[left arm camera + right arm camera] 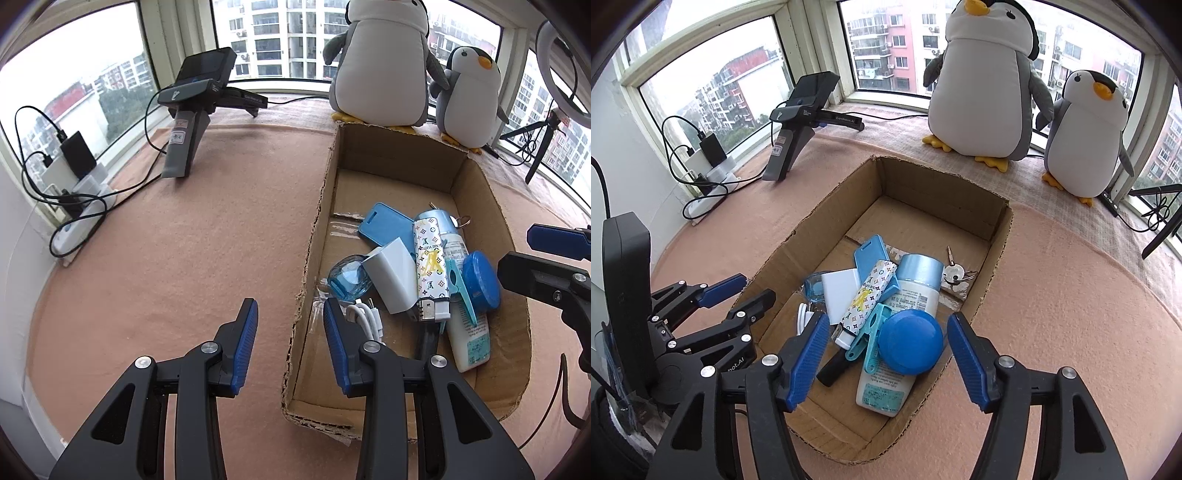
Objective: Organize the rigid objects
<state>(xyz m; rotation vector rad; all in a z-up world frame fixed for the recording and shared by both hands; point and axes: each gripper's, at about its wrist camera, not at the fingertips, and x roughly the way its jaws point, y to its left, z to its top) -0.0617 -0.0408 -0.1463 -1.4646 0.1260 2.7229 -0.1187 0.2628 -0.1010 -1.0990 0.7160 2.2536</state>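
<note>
Both grippers sit spread wide and empty: your right gripper (886,360) straddles the round blue case (910,341) atop the pile at 6 o'clock in the cardboard box (945,192), while your left gripper (290,341) hangs over the box's left wall at 9 o'clock. Inside, you see a patterned lighter (866,299), a white lotion bottle (905,306) and a blue tag (870,254) heaped together, with keys (955,273) just beside them at 2 o'clock. Two plush penguins (986,85) stand beyond at 12 o'clock.
</note>
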